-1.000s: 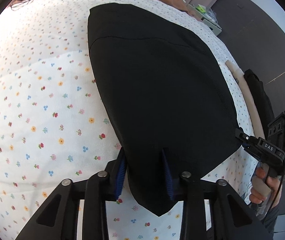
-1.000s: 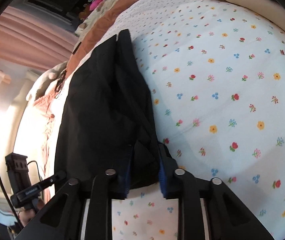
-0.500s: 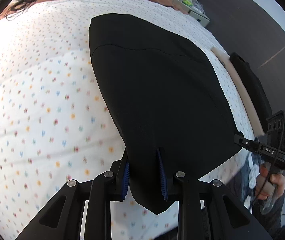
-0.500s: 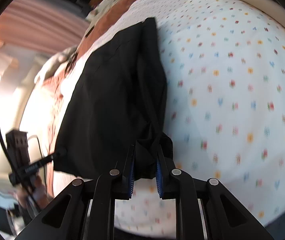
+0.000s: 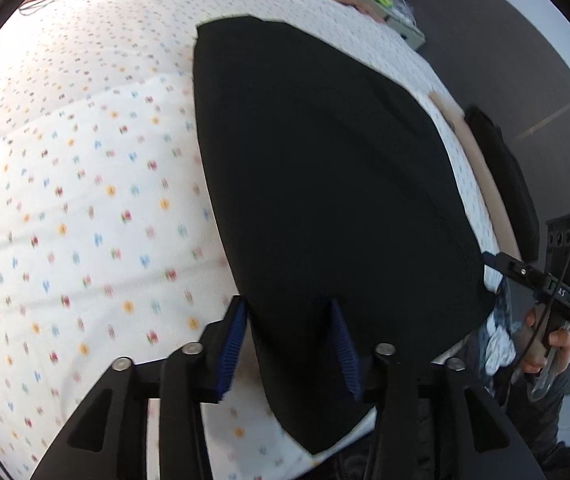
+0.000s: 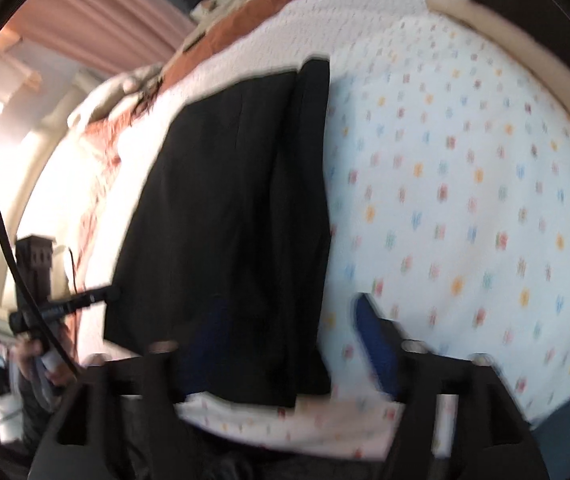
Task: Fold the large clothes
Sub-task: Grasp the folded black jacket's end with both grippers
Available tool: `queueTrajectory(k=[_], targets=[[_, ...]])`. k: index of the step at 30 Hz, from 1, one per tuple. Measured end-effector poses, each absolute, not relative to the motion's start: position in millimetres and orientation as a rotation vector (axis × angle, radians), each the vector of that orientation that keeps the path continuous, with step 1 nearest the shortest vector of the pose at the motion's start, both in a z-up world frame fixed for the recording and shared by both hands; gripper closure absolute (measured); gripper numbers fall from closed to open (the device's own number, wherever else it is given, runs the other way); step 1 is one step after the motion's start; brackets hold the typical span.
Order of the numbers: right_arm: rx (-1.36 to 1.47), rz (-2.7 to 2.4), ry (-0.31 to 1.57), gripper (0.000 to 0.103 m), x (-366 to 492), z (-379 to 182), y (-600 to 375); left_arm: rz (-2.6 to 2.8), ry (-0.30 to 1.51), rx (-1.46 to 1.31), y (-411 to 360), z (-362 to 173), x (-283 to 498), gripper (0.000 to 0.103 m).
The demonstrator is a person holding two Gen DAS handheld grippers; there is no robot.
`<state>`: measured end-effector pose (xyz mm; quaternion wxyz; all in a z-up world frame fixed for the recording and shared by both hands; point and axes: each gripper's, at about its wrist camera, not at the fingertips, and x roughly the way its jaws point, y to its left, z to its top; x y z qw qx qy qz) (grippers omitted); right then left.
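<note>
Our left claw and right claw have just been opening. Both now stand open, the near edge of the black garment lying loose between their pads. We judge this fold laid down and released. The garment lies flat and smooth, a long dark panel, across the middle of the flowered bed.

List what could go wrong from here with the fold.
1. The black garment lies near the bed edge, one corner almost at it; a tug could drag it off.
2. Both grippers have just been opening, left gripper and right gripper, with cloth between the jaws; a pad could snag it on withdrawal and spoil the fold.
3. The folded strip along the right side could slip open.
</note>
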<state>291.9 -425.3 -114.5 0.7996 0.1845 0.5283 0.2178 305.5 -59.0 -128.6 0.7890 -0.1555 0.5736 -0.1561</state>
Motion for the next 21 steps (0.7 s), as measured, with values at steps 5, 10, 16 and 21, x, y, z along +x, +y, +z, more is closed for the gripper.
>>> queueTrajectory(k=[5,10,16,21], targets=[[0.469,0.518,1.142,0.024,334.9,-125.5,-422.3,-0.295,1.197,-0.401,-47.9,-132.1,338.9,0.039],[0.491,0.541,1.179,0.024,375.3,-142.2,-418.2,-0.274,1.198,-0.434,-43.5,-138.6,367.2,0.039],[0.509,0.598,1.205,0.024,406.7,-155.1,-405.9,-0.253,1.2,-0.44,-38.2,-142.0,399.2,0.039],[0.53,0.651,1.199,0.024,426.7,-158.8,-400.2,-0.234,1.21,-0.444,-36.7,-147.6,426.9,0.039]])
